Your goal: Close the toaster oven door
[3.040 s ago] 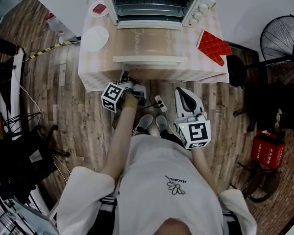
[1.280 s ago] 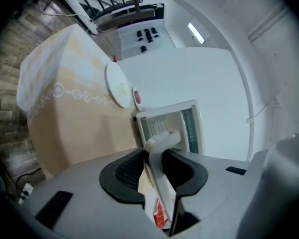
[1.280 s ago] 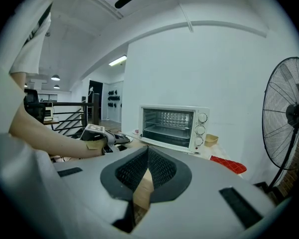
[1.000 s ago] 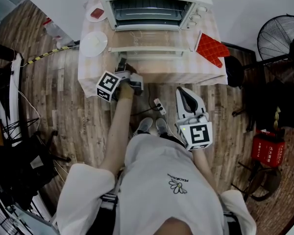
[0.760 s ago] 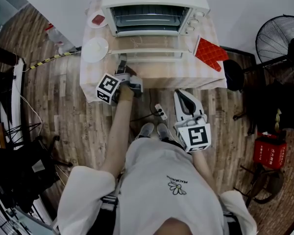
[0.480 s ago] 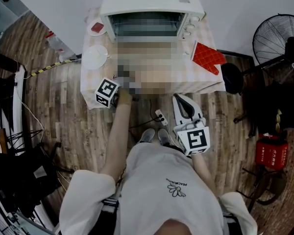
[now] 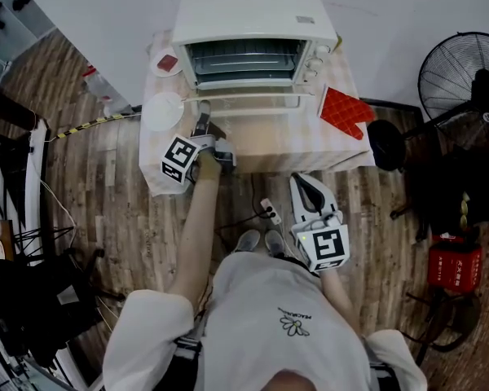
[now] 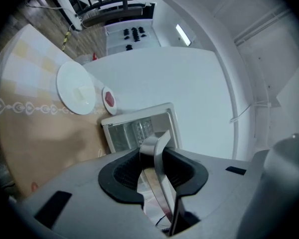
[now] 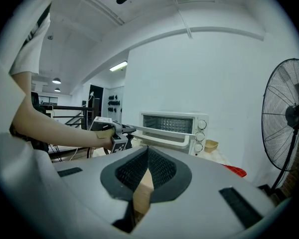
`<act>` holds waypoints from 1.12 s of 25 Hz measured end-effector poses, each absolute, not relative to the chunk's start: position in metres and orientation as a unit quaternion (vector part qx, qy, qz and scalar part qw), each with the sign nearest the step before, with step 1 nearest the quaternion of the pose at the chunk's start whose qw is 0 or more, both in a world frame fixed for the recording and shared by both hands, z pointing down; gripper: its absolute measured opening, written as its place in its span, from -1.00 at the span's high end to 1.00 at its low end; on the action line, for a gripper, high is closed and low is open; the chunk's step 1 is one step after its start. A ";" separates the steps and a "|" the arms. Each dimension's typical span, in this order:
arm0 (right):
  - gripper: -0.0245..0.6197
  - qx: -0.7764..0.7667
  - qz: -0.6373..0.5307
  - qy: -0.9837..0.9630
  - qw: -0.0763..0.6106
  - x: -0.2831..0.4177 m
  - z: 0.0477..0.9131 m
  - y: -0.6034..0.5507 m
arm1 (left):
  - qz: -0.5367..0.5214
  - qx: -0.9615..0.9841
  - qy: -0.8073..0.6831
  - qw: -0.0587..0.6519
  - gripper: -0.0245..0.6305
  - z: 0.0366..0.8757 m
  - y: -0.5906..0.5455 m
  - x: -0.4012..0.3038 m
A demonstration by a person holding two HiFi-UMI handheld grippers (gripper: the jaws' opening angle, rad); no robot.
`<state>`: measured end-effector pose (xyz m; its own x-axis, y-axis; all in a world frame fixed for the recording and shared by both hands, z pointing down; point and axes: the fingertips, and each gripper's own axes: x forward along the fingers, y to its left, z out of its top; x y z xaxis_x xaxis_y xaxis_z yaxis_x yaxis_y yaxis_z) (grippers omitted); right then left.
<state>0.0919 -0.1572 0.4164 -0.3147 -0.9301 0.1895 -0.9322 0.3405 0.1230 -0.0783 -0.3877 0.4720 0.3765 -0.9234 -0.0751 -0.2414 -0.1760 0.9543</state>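
The white toaster oven (image 7: pixel 253 27) stands at the back of the table, its cavity showing. Its glass door (image 7: pixel 248 96) is swung part way up, about half shut. My left gripper (image 7: pixel 202 122) is shut on the left end of the door's metal handle (image 8: pixel 150 144), and the bar runs between the pads (image 8: pixel 182 166). In the right gripper view the door handle (image 9: pixel 162 133) sticks out in front of the oven (image 9: pixel 174 123). My right gripper (image 7: pixel 307 182) hangs below the table's front edge, shut and empty.
A white plate (image 7: pixel 161 111) and a small dish with something red (image 7: pixel 167 62) sit left of the oven. A red mitt (image 7: pixel 346 112) lies on the right of the checked tablecloth (image 7: pixel 285 149). A floor fan (image 7: pixel 460 63) stands at the right, a power strip (image 7: pixel 269 210) on the floor.
The door has swung up from lying flat to about half shut, with my left gripper on its handle moving up and toward the oven. The right gripper has hardly moved.
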 end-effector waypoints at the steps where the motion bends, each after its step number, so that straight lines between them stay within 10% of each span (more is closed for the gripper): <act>1: 0.90 0.575 0.004 -0.811 0.111 0.092 0.416 -0.157 | -0.357 0.679 -0.429 0.476 0.56 0.471 -0.389 -0.078; 28: 0.90 0.591 0.019 -0.800 0.103 0.101 0.415 -0.153 | -0.375 0.699 -0.409 0.450 0.55 0.427 -0.435 -0.073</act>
<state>0.1015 -0.1532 0.4148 -0.2799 -0.9416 0.1870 -0.9494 0.3004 0.0913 -0.0730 -0.4351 0.4272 0.3838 -0.9100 -0.1569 -0.2339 -0.2602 0.9368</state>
